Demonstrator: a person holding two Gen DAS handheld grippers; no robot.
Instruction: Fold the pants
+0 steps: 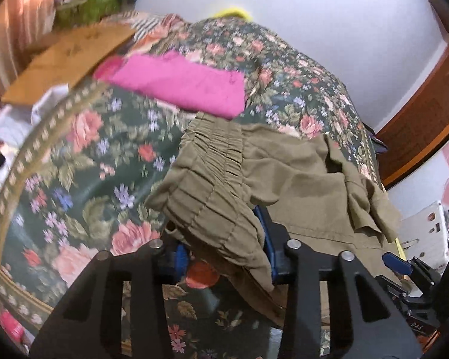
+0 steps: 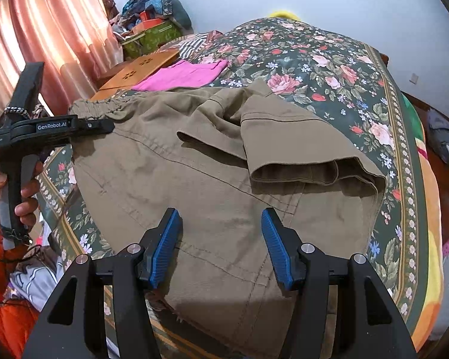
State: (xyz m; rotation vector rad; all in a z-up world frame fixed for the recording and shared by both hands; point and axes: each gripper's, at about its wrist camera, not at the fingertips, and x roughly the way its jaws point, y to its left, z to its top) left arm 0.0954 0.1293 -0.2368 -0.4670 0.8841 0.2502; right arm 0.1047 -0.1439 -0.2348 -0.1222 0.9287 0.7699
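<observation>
Olive-brown pants (image 2: 194, 179) lie on a floral bedspread (image 2: 329, 68), one leg folded back over the body with its hem (image 2: 314, 173) at the right. My left gripper (image 1: 224, 257) has its jaws apart, with the gathered elastic waistband (image 1: 212, 185) draped over and between its blue pads (image 1: 268, 239). In the right wrist view the left gripper (image 2: 104, 125) sits at the waistband's left end. My right gripper (image 2: 221, 245) is open and empty, hovering just above the pants' lower body, blue pads (image 2: 167, 245) wide apart.
Folded pink cloth (image 1: 176, 80) lies beyond the pants, also in the right wrist view (image 2: 182, 74). A brown cardboard piece (image 2: 137, 68) and green box (image 2: 149, 39) are at the bed's far left. Pink curtain (image 2: 45, 30) at left. Wooden door (image 1: 419, 119) at right.
</observation>
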